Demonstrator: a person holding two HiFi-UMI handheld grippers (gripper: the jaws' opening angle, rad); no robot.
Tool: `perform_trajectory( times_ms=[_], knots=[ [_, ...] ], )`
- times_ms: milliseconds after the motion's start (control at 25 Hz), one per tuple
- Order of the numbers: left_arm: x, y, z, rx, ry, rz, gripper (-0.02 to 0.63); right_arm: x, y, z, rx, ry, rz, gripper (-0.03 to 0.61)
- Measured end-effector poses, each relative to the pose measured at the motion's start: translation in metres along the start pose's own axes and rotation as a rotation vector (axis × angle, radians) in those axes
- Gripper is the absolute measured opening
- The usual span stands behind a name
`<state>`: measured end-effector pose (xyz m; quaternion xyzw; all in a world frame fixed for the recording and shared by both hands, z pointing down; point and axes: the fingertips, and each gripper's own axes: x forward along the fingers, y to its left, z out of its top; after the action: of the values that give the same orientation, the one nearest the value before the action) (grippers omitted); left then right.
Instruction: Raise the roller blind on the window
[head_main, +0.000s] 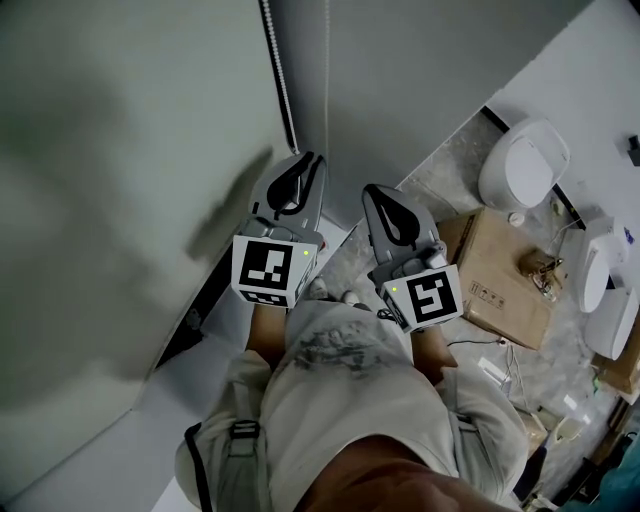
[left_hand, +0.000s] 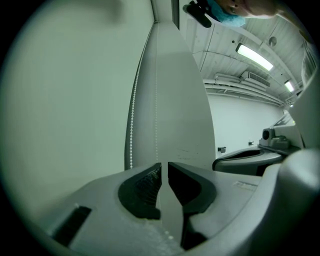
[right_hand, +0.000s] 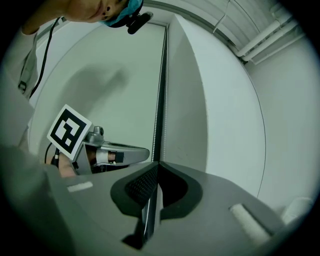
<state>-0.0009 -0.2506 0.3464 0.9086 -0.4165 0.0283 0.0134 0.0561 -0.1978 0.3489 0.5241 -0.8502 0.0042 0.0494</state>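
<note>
The pale roller blind (head_main: 120, 200) hangs at the left, and its bead chain (head_main: 281, 75) drops along its right edge beside a grey wall. My left gripper (head_main: 312, 157) points up at the chain. In the left gripper view its jaws (left_hand: 164, 164) stand a narrow gap apart, with a thin strand of the chain (left_hand: 156, 100) running into the gap and a second strand (left_hand: 132, 115) hanging free to the left. My right gripper (head_main: 372, 190) is close beside it, lower. Its jaws (right_hand: 158, 163) meet at the tips on the bead chain (right_hand: 159, 125).
Below me are the person's pale shorts (head_main: 350, 390) and a white sill (head_main: 200, 370) under the blind. On the speckled floor to the right lie a cardboard box (head_main: 500, 275) and white rounded housings (head_main: 525, 165), with loose cables around them.
</note>
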Motion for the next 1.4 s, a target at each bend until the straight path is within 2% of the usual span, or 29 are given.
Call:
perform_trajectory(
  times_ms=[200, 600, 720, 880, 1400],
  knots=[
    [0.011, 0.002, 0.005, 0.007, -0.011, -0.01, 0.059, 0.004, -0.002, 0.009, -0.012, -0.069, -0.006, 0.011],
    [0.025, 0.011, -0.004, 0.003, -0.008, -0.021, 0.082, 0.004, -0.006, 0.004, -0.022, -0.06, -0.039, 0.011],
    [0.031, 0.012, -0.004, -0.001, -0.011, -0.027, 0.087, 0.0, -0.005, -0.005, -0.015, -0.007, -0.04, 0.011],
    [0.037, 0.015, -0.005, -0.003, -0.011, -0.021, 0.091, 0.0, -0.009, 0.002, -0.028, -0.056, -0.065, 0.011],
    [0.053, 0.014, -0.009, -0.02, -0.011, -0.045, 0.073, -0.013, -0.016, -0.001, -0.03, -0.049, -0.098, 0.011]
  ],
)
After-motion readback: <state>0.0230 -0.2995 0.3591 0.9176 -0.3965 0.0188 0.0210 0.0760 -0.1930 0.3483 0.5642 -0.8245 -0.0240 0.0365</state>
